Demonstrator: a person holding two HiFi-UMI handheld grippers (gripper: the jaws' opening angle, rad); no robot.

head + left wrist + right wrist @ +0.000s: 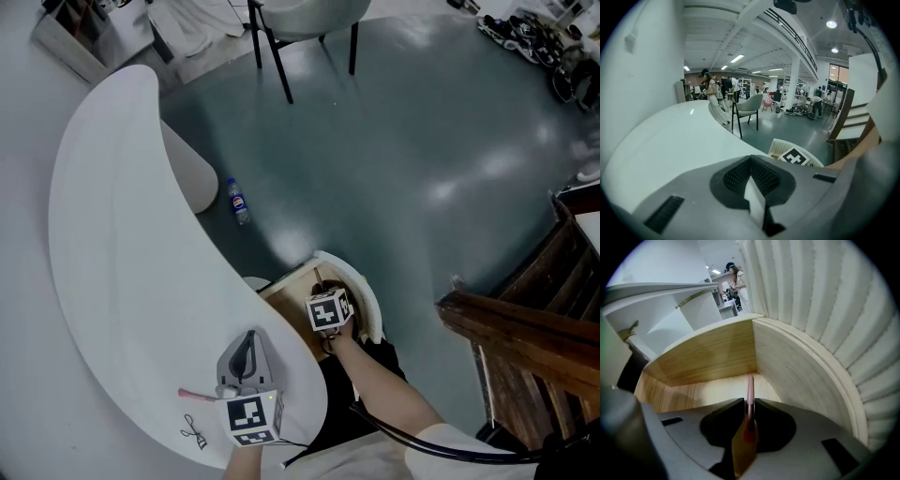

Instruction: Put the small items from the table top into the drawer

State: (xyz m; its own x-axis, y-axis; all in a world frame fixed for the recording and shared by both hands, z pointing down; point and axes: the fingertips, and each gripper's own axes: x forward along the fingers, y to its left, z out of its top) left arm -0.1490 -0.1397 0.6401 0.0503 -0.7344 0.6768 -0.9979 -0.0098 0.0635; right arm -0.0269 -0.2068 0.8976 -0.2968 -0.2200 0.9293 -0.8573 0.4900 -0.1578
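Note:
My right gripper reaches steeply down into the open wooden drawer, its marker cube on top. In the right gripper view the right gripper is shut on a thin pink stick that points at the drawer's floor. My left gripper hovers over the white table top, jaws shut with nothing between them; the left gripper faces across the table. On the table beside it lie a second pink stick and a small black scissors-like item.
The drawer's ribbed white curved front stands to the right of the gripper. A plastic bottle lies on the grey floor. A chair stands at the far side, and wooden stairs are at the right.

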